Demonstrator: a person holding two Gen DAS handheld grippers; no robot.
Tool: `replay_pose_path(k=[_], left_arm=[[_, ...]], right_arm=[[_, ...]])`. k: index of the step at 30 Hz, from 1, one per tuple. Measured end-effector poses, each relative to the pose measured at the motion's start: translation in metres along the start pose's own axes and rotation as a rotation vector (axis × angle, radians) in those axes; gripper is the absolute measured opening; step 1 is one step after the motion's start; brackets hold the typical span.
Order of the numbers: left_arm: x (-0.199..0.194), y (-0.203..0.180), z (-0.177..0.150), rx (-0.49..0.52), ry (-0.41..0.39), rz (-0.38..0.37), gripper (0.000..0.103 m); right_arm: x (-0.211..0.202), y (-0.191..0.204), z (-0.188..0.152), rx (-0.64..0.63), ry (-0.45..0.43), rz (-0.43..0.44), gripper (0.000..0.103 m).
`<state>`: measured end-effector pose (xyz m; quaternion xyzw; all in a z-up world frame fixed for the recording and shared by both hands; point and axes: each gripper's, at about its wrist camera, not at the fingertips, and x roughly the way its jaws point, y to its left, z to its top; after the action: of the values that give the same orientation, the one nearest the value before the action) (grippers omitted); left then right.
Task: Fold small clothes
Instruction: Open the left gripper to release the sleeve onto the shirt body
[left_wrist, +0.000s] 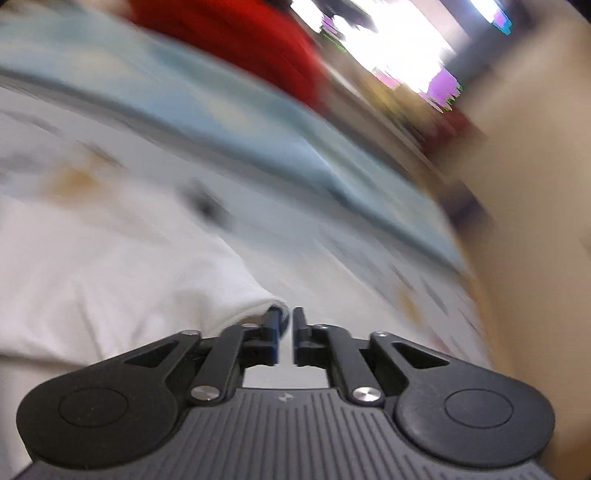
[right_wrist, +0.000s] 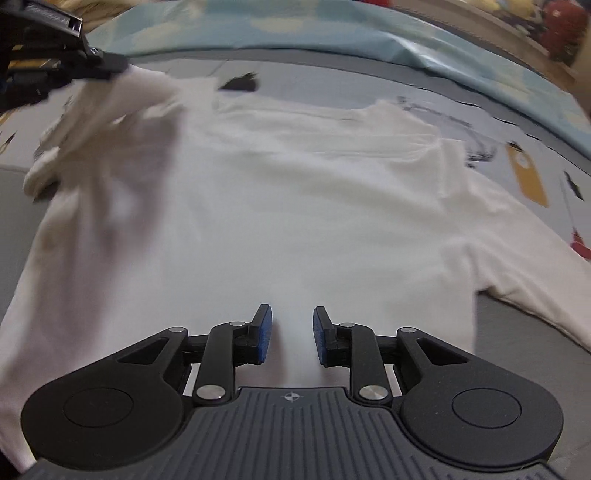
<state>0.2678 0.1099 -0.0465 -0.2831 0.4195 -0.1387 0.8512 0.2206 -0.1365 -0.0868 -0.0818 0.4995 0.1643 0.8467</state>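
Observation:
A white t-shirt (right_wrist: 295, 206) lies spread on a grey patterned sheet (right_wrist: 524, 173). My right gripper (right_wrist: 291, 332) hovers open over the shirt's near part, blue pads apart, nothing between them. My left gripper shows at the top left of the right wrist view (right_wrist: 92, 62), lifting the shirt's left sleeve (right_wrist: 110, 122) up and over the body. In the blurred left wrist view my left gripper (left_wrist: 286, 332) has its jaws nearly together on the white sleeve's edge (left_wrist: 258, 306).
A light blue cover (right_wrist: 332, 33) runs along the far side of the sheet; it also shows in the left wrist view (left_wrist: 221, 122). A red object (left_wrist: 236, 40) lies behind it. A black mark (right_wrist: 240, 83) sits near the collar.

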Motion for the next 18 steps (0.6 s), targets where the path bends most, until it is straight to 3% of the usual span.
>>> replay_pose_path(k=[1, 3, 6, 10, 16, 18], left_arm=[[0.006, -0.004, -0.004, 0.031, 0.041, -0.029, 0.020], [0.004, -0.006, -0.006, 0.067, 0.012, 0.054, 0.022], [-0.005, 0.025, 0.005, -0.053, -0.040, 0.115, 0.022], [-0.028, 0.063, 0.016, -0.184, -0.134, 0.269, 0.022], [-0.041, 0.097, 0.024, -0.251, -0.106, 0.464, 0.022], [-0.049, 0.106, 0.023, -0.269, -0.092, 0.482, 0.022]], right_arm=[[0.002, -0.006, 0.001, 0.020, 0.001, -0.011, 0.025], [0.005, -0.014, 0.005, 0.055, 0.000, -0.026, 0.026], [0.008, -0.019, 0.010, 0.090, -0.021, -0.021, 0.027], [0.012, -0.011, 0.022, 0.117, -0.068, 0.036, 0.028], [0.005, 0.055, 0.036, -0.062, -0.197, 0.168, 0.029], [0.009, 0.080, 0.037, -0.148, -0.208, 0.207, 0.030]])
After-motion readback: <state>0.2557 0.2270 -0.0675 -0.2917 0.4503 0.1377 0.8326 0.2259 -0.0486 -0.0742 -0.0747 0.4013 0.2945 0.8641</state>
